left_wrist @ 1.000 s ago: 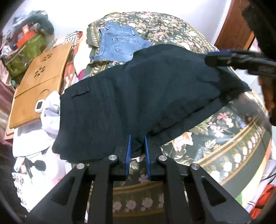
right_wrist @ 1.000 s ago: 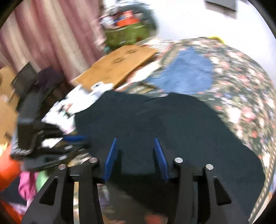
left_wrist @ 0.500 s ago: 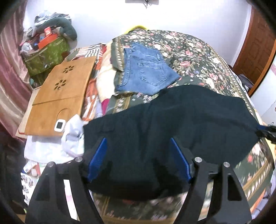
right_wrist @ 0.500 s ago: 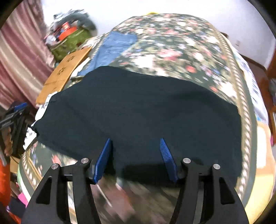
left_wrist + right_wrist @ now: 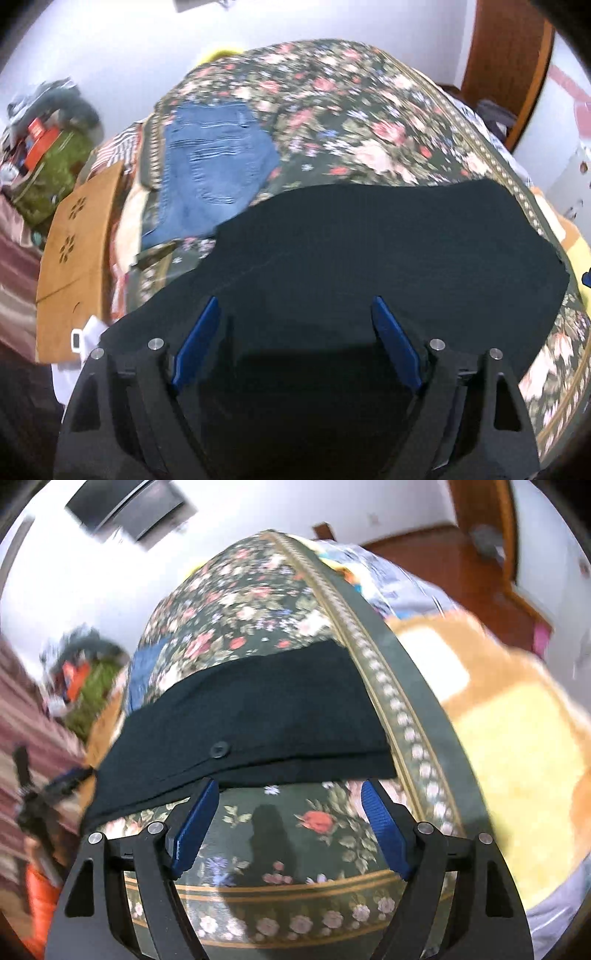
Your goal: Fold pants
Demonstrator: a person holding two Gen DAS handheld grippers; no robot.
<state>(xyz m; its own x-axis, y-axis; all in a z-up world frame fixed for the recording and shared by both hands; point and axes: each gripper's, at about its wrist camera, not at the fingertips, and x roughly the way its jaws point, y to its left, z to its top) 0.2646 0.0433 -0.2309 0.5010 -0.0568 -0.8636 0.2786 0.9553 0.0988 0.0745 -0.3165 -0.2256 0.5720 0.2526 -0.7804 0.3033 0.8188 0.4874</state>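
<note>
On the floral bedspread [image 5: 258,602], black pants [image 5: 388,251] flat, both claws [image 5: 295,339] [image 5: 288,823] just released, no legible writing.

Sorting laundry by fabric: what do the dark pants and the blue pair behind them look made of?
The dark pants look like matte woven cloth, maybe cotton; flat, no sheen. The blue pair looks like denim: faded blue with stitched seams.

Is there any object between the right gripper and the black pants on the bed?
Nothing visible. The right gripper is open, its jaws just opening, above bare floral bedspread; the black pants lie directly ahead, unobstructed.
</note>
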